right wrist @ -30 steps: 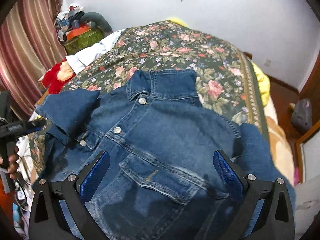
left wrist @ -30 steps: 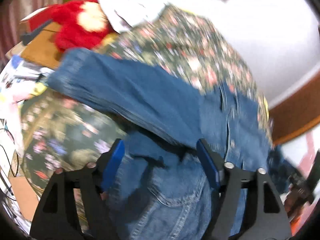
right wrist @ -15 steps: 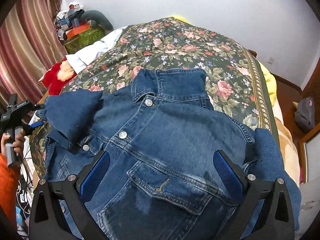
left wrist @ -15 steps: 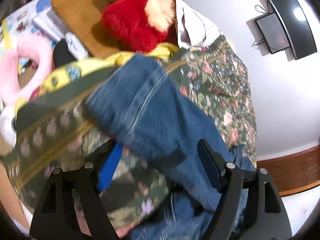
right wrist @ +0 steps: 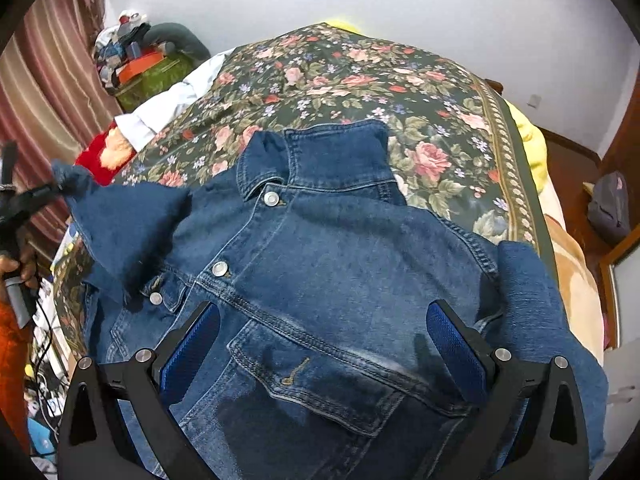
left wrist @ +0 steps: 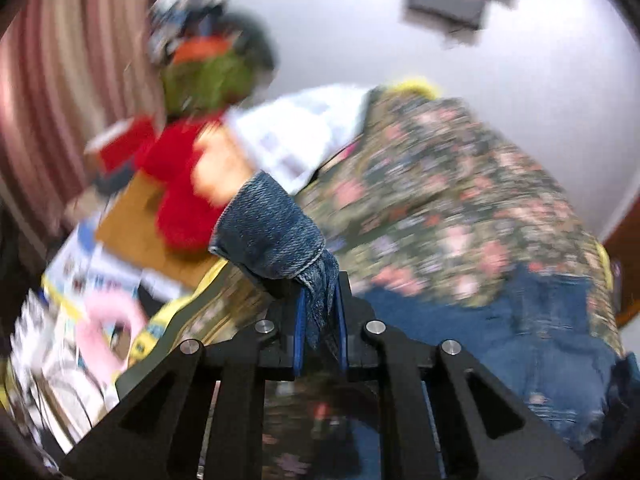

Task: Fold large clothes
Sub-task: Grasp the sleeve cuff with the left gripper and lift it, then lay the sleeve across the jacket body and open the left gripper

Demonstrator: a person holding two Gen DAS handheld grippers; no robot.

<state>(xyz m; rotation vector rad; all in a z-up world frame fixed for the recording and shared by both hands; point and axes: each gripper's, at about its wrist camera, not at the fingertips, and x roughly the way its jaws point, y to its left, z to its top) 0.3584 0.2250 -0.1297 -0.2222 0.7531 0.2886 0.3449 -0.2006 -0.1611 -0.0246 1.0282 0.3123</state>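
Denim jacket sleeve cuff [left wrist: 276, 236] pinched in left gripper [left wrist: 320, 320], right gripper [right wrist: 320, 344] spread wide above jacket [right wrist: 320, 280]

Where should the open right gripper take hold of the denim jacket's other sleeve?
Take the right sleeve near its bunched upper fold, coming from above on the jacket's right edge. It lies raised and clear of the chest pocket, beside the right gripper.

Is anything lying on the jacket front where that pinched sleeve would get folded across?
Nothing visible does. The left gripper pinches the sleeve; the jacket front is bare denim, with the open right gripper hovering above it.
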